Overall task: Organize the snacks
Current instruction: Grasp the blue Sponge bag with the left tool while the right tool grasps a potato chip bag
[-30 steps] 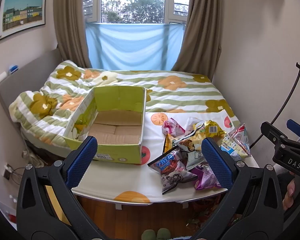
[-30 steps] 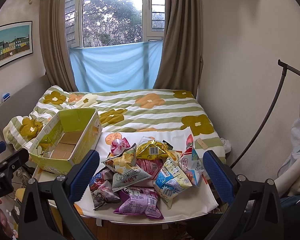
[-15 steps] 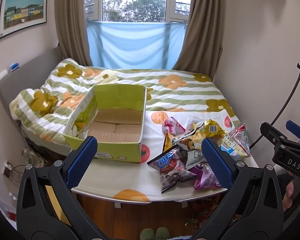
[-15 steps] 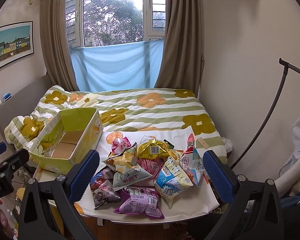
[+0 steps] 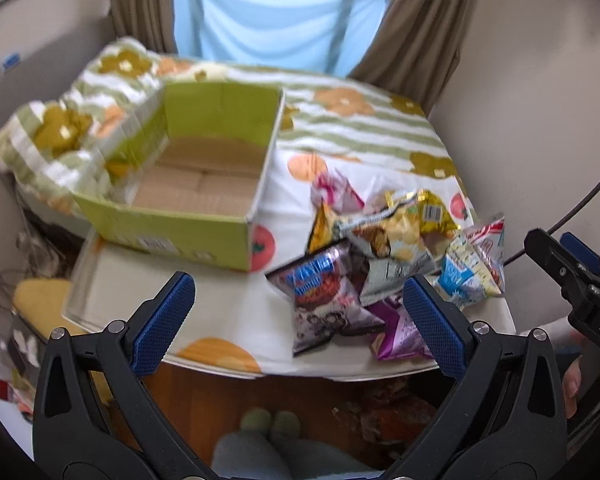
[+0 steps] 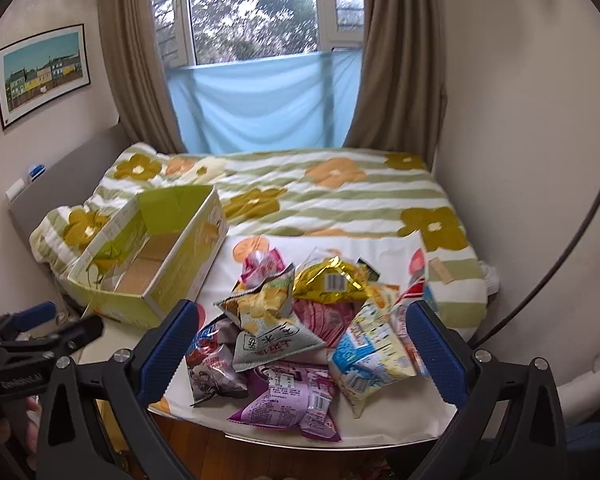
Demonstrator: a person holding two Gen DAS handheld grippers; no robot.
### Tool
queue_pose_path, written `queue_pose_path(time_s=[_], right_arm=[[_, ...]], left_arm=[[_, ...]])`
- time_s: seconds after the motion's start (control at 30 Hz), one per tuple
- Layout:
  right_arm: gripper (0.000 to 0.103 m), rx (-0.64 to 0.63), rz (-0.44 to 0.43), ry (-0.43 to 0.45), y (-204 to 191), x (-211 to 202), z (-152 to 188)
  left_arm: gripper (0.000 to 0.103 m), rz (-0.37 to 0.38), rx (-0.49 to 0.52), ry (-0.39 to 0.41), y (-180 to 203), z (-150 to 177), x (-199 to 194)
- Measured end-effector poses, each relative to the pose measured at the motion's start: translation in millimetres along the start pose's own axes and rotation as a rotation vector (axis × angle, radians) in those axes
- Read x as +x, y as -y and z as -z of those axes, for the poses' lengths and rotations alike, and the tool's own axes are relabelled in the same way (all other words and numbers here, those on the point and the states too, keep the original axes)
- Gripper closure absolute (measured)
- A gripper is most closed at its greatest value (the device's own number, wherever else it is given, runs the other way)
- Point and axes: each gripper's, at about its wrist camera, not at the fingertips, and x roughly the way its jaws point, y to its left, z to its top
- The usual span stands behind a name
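A pile of several snack bags [image 5: 384, 256] [image 6: 300, 332] lies on the right half of a small table covered by a white fruit-print cloth [image 5: 228, 312] [image 6: 380, 428]. An empty green cardboard box [image 5: 188, 184] [image 6: 152, 256] stands open on the table's left half. My left gripper [image 5: 300, 316] hovers open above the table's near edge, in front of a dark purple bag [image 5: 324, 300]. My right gripper [image 6: 300, 344] is open too, over the near side of the pile and above a purple bag [image 6: 292, 400]. Neither holds anything.
Behind the table lies a bed with a green-striped flower quilt [image 6: 332, 192]. Curtains and a window [image 6: 256, 8] fill the back, with walls close on both sides. A curved black stand [image 6: 580, 232] rises at the right. The person's feet in socks [image 5: 268, 424] show on the wooden floor.
Both grippers have moved forward and down toward the table. The left view has tilted downward, so box and snacks look larger. Both stay open.
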Motion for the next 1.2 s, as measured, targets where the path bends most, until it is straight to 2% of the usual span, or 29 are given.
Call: queue_pose_path(time_s=[0.23, 0.43, 0.57, 0.7, 0.77, 0.9, 1.03, 1.1, 1.2], right_arm=[[0.0, -0.011, -0.074, -0.1, 3.6, 58.5, 6.0], [0.0, -0.053, -0.09, -0.176, -1.0, 104.9, 7.0], [0.0, -0.081, -0.104, -0.233, -6.3, 130.7, 8.2], [0.0, -0.119, -0.121, -0.283, -11.4, 151.9, 12.1], [0.0, -0.135, -0.125, -0.301, -13.6, 161.1, 14.1], [0.001, -0.16, -0.126, -0.324, -16.7, 175.2, 16.7], [0.005, -0.18, -0.13, -0.336, -20.7, 184.4, 18.4], [0.007, -0.186, -0.133, -0.344, -21.9, 187.1, 19.5], [0.016, -0.18, -0.145, -0.362, -21.1, 191.5, 21.8]], left_arm=[[0.0, 0.094, -0.086, -0.167, -12.8, 19.7, 88.4], [0.0, 0.152, -0.137, -0.261, -17.7, 23.4, 146.0], [0.0, 0.169, -0.175, -0.308, -20.6, 26.5, 169.5], [0.002, 0.176, -0.16, -0.341, -15.1, 27.8, 185.8], [0.01, 0.189, -0.152, -0.364, -12.0, 28.7, 194.0], [0.019, 0.232, -0.18, -0.397, -13.7, 30.6, 202.4], [0.03, 0.248, -0.166, -0.394, -13.5, 30.7, 201.3], [0.04, 0.276, -0.173, -0.39, -14.3, 30.8, 199.7], [0.04, 0.28, -0.163, -0.392, -13.8, 30.0, 199.9]])
